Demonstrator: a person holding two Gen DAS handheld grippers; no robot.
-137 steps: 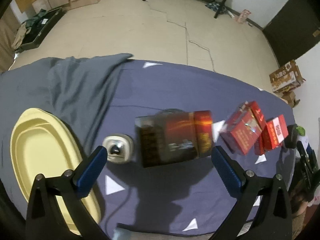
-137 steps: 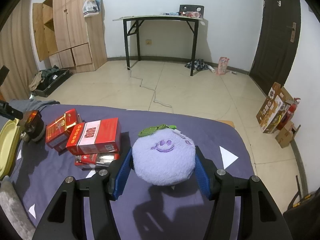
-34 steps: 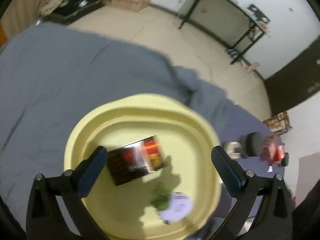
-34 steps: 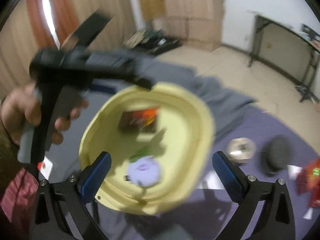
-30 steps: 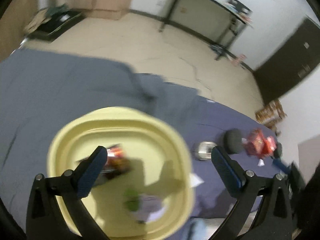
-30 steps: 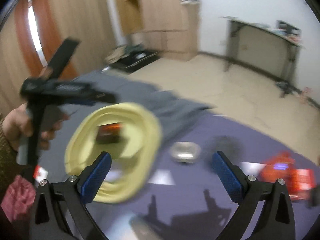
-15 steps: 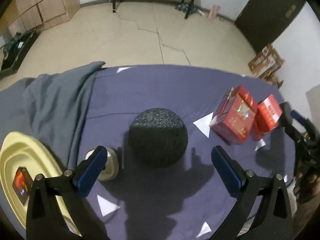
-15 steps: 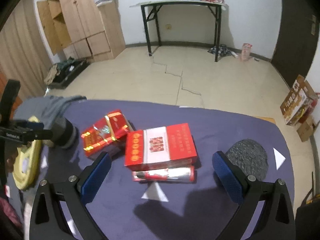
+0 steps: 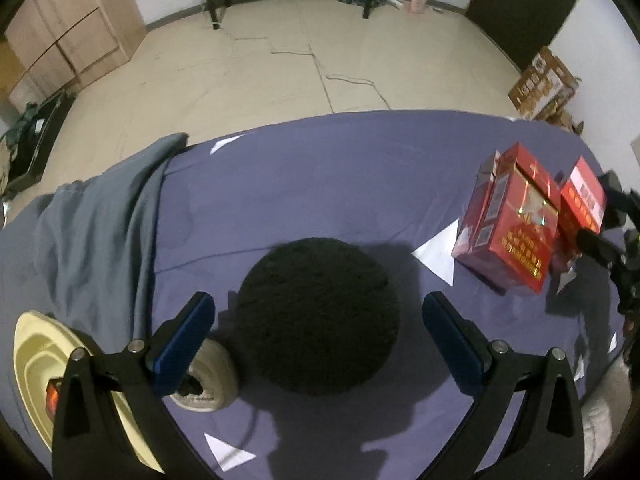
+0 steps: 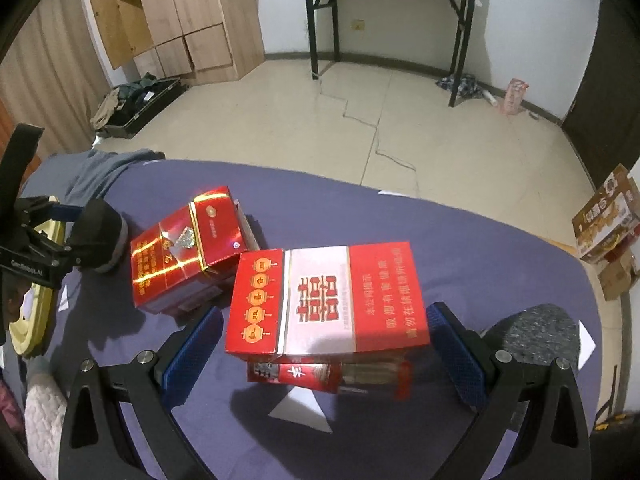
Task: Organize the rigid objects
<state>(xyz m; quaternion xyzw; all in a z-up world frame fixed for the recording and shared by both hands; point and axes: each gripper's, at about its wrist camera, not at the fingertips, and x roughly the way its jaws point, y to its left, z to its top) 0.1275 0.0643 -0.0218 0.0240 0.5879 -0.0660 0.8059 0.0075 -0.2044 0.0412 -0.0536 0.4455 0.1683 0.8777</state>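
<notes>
Spread wide, the left gripper [image 9: 318,336] is set around a dark ball [image 9: 318,316]; the right gripper [image 10: 326,340], likewise agape, around a red carton [image 10: 326,300].

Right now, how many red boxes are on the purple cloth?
3. The glossy red box lies at the left; the red-and-white box sits between the right tool's fingers; a flat red box lies under it. Others may be hidden.

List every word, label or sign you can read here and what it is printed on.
"囍": large red double-happiness sign on the white band of the red-and-white carton.
"GenRobot.AI": white lettering on the left tongs, right wrist view.
Chinese lines on that carton, the glossy red box and the floor cartons: too small to read.
</notes>
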